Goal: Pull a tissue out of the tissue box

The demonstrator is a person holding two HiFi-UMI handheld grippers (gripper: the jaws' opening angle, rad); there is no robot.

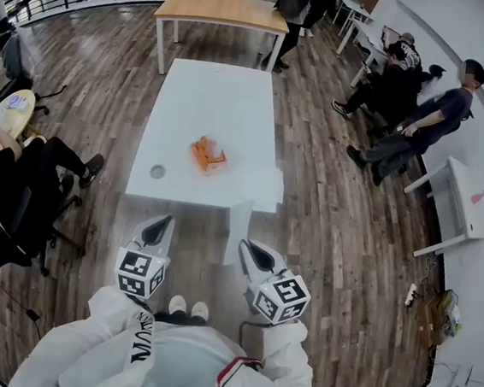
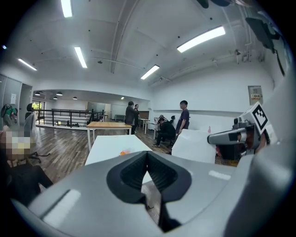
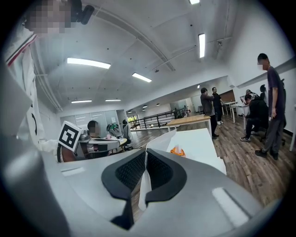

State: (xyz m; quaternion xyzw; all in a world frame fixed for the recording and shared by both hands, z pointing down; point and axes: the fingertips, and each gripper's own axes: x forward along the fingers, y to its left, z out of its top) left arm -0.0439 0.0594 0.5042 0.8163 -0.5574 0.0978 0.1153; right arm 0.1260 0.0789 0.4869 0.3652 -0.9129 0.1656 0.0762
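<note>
My right claw [image 3: 145,155] is clamped on the tissue [image 3: 143,190], which looks clear of the orange box [image 1: 207,155] farther up the desk [image 1: 209,99]. My left claw [image 2: 147,156] is closed and empty. Next I'd grip firmly and move smoothly so the tissue doesn't slip.

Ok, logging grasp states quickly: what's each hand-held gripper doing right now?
Left hand-held gripper: closed, nothing between the jaws.
Right hand-held gripper: closed on a white tissue.
</note>
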